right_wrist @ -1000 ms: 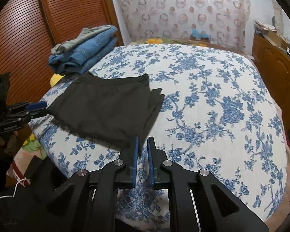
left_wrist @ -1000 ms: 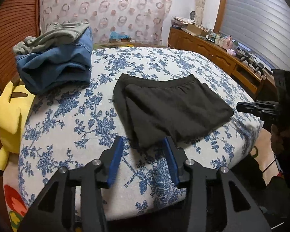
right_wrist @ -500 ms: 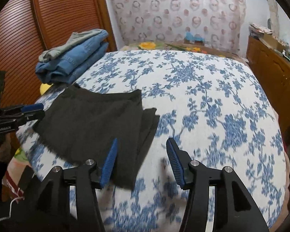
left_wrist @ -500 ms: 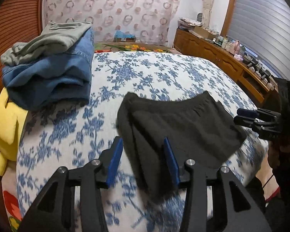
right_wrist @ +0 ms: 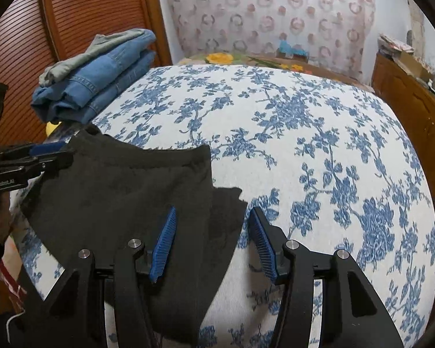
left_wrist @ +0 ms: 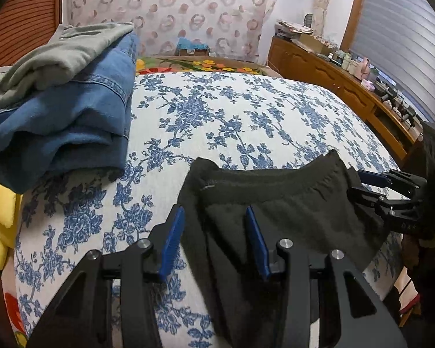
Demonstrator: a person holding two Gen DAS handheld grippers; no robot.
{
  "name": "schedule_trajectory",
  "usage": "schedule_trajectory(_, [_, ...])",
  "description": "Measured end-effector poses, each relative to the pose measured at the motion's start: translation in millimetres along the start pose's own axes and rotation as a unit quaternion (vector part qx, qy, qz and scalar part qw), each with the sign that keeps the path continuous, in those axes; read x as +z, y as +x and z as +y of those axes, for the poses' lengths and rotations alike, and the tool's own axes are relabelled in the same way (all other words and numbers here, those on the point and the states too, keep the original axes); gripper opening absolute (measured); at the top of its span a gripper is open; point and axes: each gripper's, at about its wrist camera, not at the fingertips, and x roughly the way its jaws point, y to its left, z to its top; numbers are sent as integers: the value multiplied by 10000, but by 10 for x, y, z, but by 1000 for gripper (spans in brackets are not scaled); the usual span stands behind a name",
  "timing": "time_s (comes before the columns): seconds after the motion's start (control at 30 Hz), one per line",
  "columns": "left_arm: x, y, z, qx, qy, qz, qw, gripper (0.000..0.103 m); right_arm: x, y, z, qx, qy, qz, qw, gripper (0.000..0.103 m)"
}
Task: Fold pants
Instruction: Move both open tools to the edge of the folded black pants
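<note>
Both the left gripper (left_wrist: 214,240) and right gripper (right_wrist: 213,239) hang released over folded black pants (left_wrist: 290,211) on a floral bedspread (right_wrist: 304,145); pinching only the top layer would likely undo the fold.

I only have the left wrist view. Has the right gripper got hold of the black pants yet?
Observer: No. The right gripper has just been opening. The side edge of the pants lies between its jaws, and neither pad is pressing on it.
Operator: Is that edge tidy?
Observer: Not quite. A lower layer sticks out past the top one.
Operator: Where is my left gripper from there?
Observer: The left gripper is at the opposite corner of the pants, on the side toward the folded jeans.
</note>
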Motion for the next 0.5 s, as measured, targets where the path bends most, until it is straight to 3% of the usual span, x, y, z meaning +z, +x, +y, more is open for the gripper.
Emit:
schedule_trajectory(0.27, [126,-34,39,38,6,-91,10000,43,-39,4,47,-90,-87,-53,9999,54])
schedule_trajectory(0.5, [170,108,128,-17,-106,62,9999,43,-40,4,39,-89,-89,-68,9999,54])
